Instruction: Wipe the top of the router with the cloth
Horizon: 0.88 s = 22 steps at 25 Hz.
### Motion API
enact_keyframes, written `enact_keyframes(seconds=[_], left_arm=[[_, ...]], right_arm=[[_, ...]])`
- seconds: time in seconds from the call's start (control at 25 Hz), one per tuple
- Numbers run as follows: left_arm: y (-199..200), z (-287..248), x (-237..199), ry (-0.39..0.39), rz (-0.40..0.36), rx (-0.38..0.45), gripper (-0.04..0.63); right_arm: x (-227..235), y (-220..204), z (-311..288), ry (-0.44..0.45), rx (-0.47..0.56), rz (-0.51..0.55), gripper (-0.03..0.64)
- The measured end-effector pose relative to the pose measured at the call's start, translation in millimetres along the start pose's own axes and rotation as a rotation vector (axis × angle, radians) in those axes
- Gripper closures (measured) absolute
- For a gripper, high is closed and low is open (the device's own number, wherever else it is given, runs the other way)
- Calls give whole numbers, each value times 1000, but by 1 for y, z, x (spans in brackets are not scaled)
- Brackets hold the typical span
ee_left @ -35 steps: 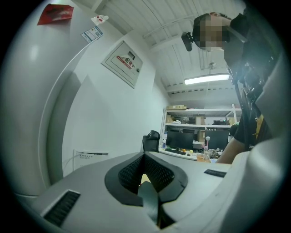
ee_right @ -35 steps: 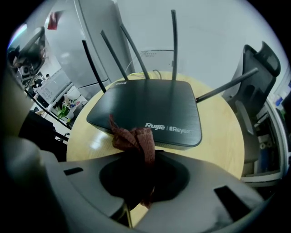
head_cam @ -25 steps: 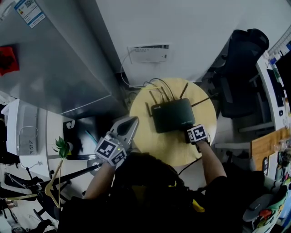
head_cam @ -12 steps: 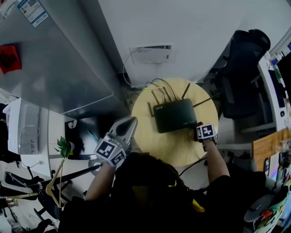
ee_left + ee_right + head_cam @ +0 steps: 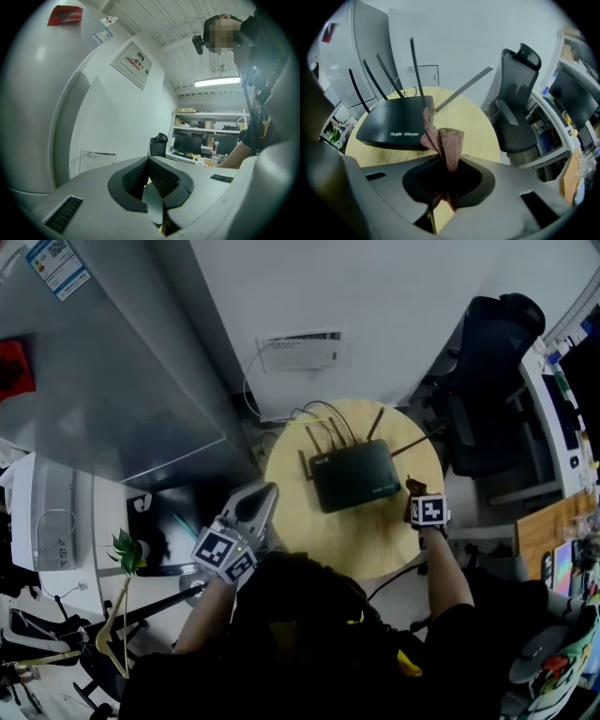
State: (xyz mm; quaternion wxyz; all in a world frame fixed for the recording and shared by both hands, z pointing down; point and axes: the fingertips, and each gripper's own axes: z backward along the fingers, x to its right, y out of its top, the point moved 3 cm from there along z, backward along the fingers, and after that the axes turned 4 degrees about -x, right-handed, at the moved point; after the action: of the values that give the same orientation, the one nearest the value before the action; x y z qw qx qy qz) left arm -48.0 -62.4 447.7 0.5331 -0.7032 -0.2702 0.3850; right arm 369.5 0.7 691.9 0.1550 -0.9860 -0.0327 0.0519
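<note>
While the left gripper (image 5: pixel 266 491) hovers shut, the right gripper (image 5: pixel 412 489) clamps the cloth (image 5: pixel 446 139) beside the router (image 5: pixel 396 123).

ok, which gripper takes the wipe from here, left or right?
Right, probably. The right gripper is shut on the cloth and sits just beside the router. The left gripper is shut with nothing in it, over at the table's left edge, farther from the router.

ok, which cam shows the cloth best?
Right gripper view: the cloth fills the middle, pinched in the right gripper. Head view shows only a small scrap of it; left gripper view shows none.
</note>
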Motion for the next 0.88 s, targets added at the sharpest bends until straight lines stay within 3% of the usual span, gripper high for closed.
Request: enact_keyframes(seconds=[0.2, 0.32, 0.56, 0.72, 0.88], left_arm=[[-2, 4, -6, -13, 22, 7, 603], [-1, 1, -6, -21, 16, 1, 603], [2, -8, -9, 6, 30, -6, 603], [0, -10, -5, 39, 24, -26, 603], [-2, -17, 5, 27, 24, -34, 603]], right_arm=[[11, 11, 20, -54, 100, -31, 554], [12, 26, 37, -47, 227, -23, 554], [-5, 70, 50, -68, 441, 188, 554], [-5, 89, 31, -69, 468, 290, 554], [-14, 102, 13, -15, 482, 369, 554]])
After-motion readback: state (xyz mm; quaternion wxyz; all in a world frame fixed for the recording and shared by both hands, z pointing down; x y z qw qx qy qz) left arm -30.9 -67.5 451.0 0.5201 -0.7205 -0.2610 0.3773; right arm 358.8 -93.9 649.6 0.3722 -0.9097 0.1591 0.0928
